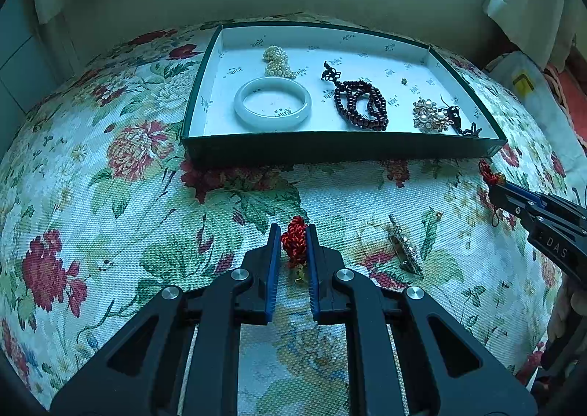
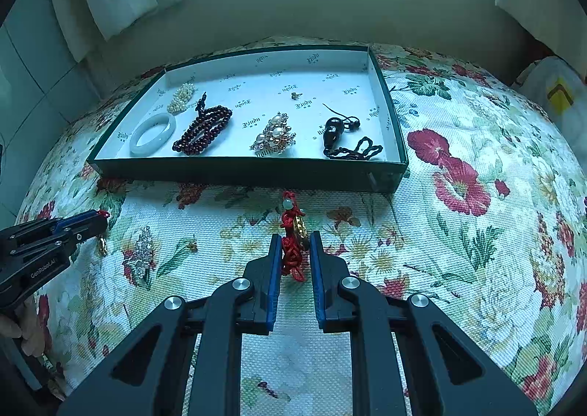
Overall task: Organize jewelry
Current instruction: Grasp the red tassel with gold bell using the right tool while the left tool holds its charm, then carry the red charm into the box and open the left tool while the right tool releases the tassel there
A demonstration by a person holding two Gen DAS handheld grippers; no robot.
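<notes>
My left gripper (image 1: 293, 229) is shut on a red knotted cord charm (image 1: 293, 241) that rests on the floral cloth, with a small gold piece under it. My right gripper (image 2: 295, 236) is shut on a second red knotted charm (image 2: 291, 254), which carries a pale bead and a gold coin. Beyond both stands a dark green tray (image 1: 341, 150) (image 2: 242, 170) with a white floor. It holds a pearl strand (image 1: 279, 62), a pale bangle (image 1: 273, 104), dark red beads (image 1: 361, 104), a pearl brooch (image 2: 273, 135) and a black pendant on a cord (image 2: 334, 131).
A rhinestone hair clip (image 1: 405, 251) (image 2: 141, 254) lies on the cloth between the two grippers. The round table drops away at the left, right and far sides. White curtains hang behind, and a white bag (image 2: 554, 93) sits at the far right. A hand (image 2: 22, 335) holds the left gripper.
</notes>
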